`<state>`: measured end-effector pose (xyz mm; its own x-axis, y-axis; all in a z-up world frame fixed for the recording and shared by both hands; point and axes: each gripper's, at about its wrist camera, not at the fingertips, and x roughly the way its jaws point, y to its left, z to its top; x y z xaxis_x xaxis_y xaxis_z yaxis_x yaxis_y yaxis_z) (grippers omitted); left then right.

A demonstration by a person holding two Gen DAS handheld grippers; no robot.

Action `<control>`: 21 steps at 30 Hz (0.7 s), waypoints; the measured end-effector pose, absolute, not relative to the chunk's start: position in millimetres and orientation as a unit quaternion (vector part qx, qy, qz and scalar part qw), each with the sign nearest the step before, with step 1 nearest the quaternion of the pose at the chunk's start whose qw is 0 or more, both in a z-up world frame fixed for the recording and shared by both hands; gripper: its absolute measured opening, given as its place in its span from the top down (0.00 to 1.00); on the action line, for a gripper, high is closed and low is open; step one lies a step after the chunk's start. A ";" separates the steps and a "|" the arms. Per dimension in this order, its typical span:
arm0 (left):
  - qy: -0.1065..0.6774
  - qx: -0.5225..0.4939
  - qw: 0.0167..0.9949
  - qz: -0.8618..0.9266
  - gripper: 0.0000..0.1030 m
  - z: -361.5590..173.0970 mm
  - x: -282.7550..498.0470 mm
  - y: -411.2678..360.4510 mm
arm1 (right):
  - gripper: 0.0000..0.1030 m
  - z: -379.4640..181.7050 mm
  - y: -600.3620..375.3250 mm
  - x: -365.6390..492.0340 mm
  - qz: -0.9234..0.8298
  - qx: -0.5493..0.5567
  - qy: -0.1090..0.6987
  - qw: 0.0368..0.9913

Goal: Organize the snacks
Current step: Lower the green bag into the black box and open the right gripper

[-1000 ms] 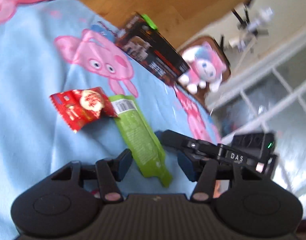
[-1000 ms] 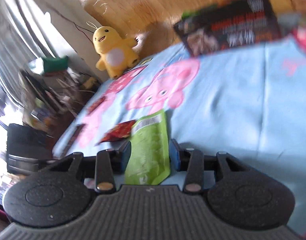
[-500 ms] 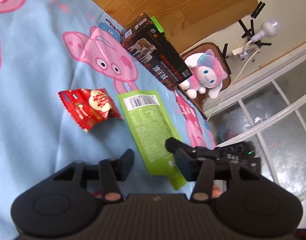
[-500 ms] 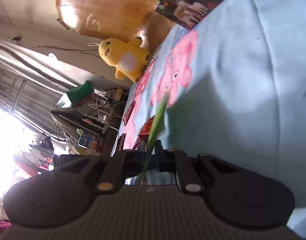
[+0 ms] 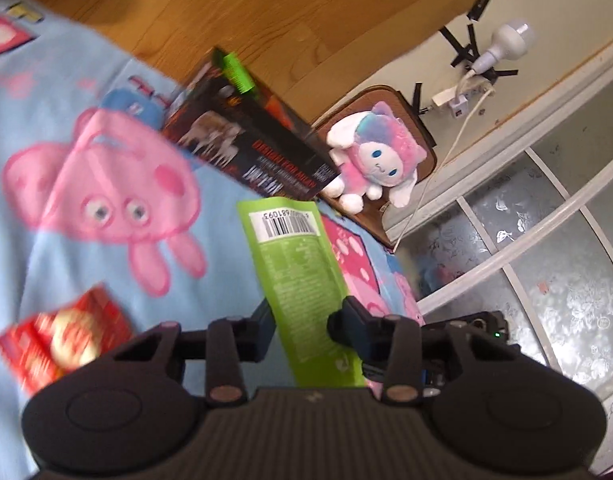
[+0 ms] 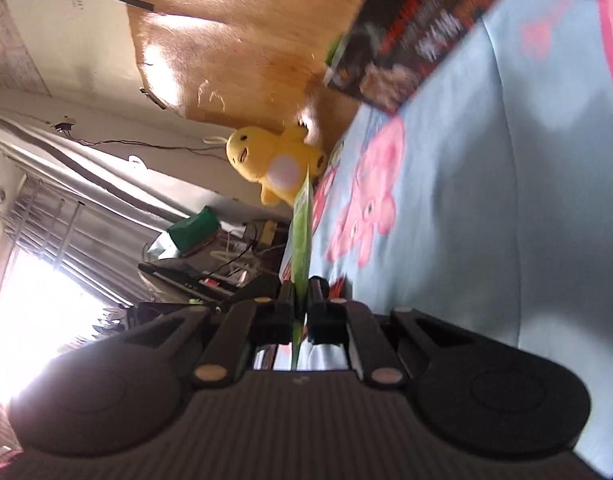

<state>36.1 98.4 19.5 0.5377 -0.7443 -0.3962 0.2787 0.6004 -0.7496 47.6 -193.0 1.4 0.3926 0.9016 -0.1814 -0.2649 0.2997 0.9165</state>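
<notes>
Between the closed jaws of the right gripper [image 6: 302, 292] stands the flat, glossy green foil snack packet [image 6: 300, 232]. It is seen edge-on, pinched near one end, and its free length reaches forward past the fingertips, clear of the light blue cartoon-print blanket [image 6: 486, 200] to the gripper's right.

From the left gripper [image 5: 304, 320], the same packet runs up the middle of the view, barcode end farthest away. This gripper's jaws have just been closing and now stand narrow, one finger at each long edge. The packet looks flat and unbuckled, so I judge the pads are not squeezing it.

Ahead of both grippers, at the far edge of the blanket, sits a long black printed cardboard box [image 5: 258, 152]. A crinkled red snack wrapper [image 5: 62, 340] lies low to the left gripper's left.

The step appears to be carrying the green packet off to its place. Doing it well probably means:

- keeping the right pinch firm on the sealed end, since the film is slick;
- closing the left jaws across the faces rather than the edges, because edges would fold;
- leaving the wrapper undisturbed.
</notes>
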 end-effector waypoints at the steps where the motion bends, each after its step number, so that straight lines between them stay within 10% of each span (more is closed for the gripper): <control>1: 0.360 -0.311 0.820 -0.318 0.64 27.0 45.5 94.6 | 0.92 10.3 -194.8 52.3 0.404 0.411 0.358 0.735; 12: 0.307 -0.272 0.867 -0.282 0.60 79.1 196.7 70.6 | 0.92 88.3 -173.8 188.8 0.329 0.222 0.287 0.872; 21: 0.313 -0.247 0.889 -0.225 0.55 53.0 212.6 73.6 | 0.84 48.5 -129.3 273.4 0.304 0.068 0.354 0.882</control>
<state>212.6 73.6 53.0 0.7031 -0.5550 -0.4446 0.2457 0.7763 -0.5805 273.4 -129.3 48.5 0.5644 0.5836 -0.5839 -0.4877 0.8064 0.3345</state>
